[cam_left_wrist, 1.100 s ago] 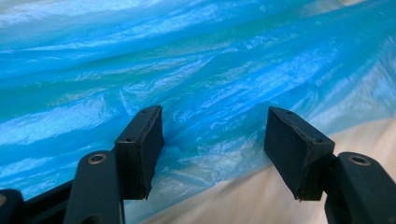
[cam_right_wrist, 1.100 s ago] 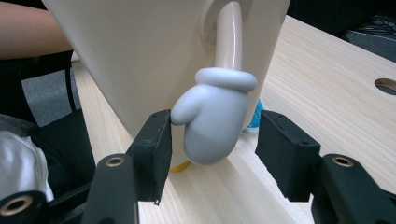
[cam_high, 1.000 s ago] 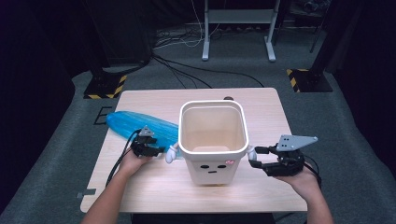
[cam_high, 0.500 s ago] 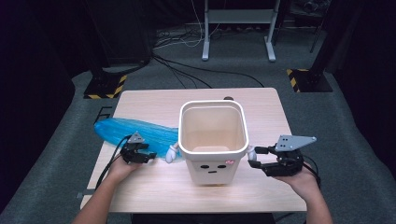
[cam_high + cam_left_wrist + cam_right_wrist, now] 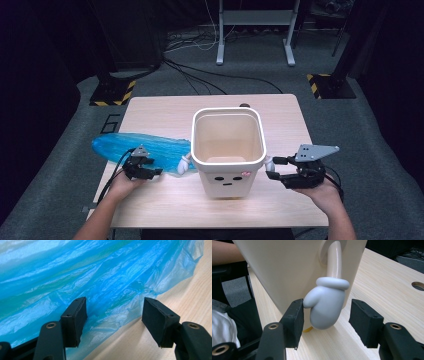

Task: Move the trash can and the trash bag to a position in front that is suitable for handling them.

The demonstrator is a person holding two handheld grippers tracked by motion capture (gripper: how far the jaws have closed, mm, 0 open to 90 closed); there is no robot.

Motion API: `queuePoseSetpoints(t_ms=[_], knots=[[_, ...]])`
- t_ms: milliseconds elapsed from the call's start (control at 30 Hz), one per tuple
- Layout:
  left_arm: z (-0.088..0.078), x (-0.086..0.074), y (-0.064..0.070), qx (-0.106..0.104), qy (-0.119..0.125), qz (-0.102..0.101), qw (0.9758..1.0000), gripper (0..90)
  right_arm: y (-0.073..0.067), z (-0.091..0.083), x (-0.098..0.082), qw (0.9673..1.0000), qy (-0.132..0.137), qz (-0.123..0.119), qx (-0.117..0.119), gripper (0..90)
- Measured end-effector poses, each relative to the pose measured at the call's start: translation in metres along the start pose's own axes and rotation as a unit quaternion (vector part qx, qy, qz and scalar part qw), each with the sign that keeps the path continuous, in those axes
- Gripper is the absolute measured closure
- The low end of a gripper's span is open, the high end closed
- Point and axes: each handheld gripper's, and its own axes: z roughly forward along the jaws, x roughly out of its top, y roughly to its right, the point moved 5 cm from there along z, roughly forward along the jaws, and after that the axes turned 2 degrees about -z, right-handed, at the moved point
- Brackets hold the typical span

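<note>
From above, my left gripper (image 5: pixel 150 172) sits at the near edge of the blue plastic bag (image 5: pixel 145 147), beside the cream bin (image 5: pixel 227 150). My left gripper view shows its jaws wide, bag film between them, one pad (image 5: pixel 75 320) against it. My right gripper (image 5: pixel 325 322) stands wide around the bin's mitten-shaped handle (image 5: pixel 325 307); whether its thumb touches a pad is hard to tell.

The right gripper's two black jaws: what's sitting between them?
In the right gripper view, the bin's grey mitten-shaped hand hangs between the open jaws of the right gripper.
</note>
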Motion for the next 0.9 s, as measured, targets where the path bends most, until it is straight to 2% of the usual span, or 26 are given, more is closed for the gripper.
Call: queuePoseSetpoints(t_ms=[200, 433, 500, 633, 667, 800, 867, 900], knots=[[-0.013, 0.010, 0.003, 0.007, 0.025, -0.016, 0.9995, 35.3, 0.000, 0.000, 0.000, 1.0000, 0.000, 0.000, 0.000, 43.7], [-0.030, 0.031, 0.000, 0.027, 0.057, -0.011, 0.9979, 32.0, 0.000, 0.000, 0.000, 1.0000, 0.000, -0.001, 0.000, 43.7], [-0.031, 0.038, -0.003, 0.035, 0.060, -0.006, 0.9975, 30.4, 0.000, 0.000, 0.001, 1.0000, 0.001, -0.001, 0.000, 43.7], [-0.029, 0.045, -0.008, 0.049, 0.058, 0.008, 0.9971, 28.0, 0.000, 0.000, 0.000, 1.0000, 0.001, -0.001, 0.001, 43.7], [-0.024, 0.048, -0.012, 0.053, 0.058, 0.011, 0.9968, 27.7, 0.000, 0.000, 0.000, 1.0000, 0.001, 0.000, 0.001, 43.6], [-0.008, 0.050, -0.018, 0.053, 0.045, 0.010, 0.9975, 27.3, 0.001, 0.000, 0.000, 1.0000, 0.002, -0.001, 0.001, 43.5], [0.002, 0.047, -0.021, 0.053, 0.030, 0.009, 0.9981, 27.8, 0.001, -0.001, 0.000, 1.0000, 0.002, -0.001, 0.001, 43.5], [0.002, 0.047, -0.021, 0.053, 0.030, 0.009, 0.9981, 28.0, 0.001, -0.001, 0.000, 1.0000, 0.002, -0.001, 0.001, 43.5]])
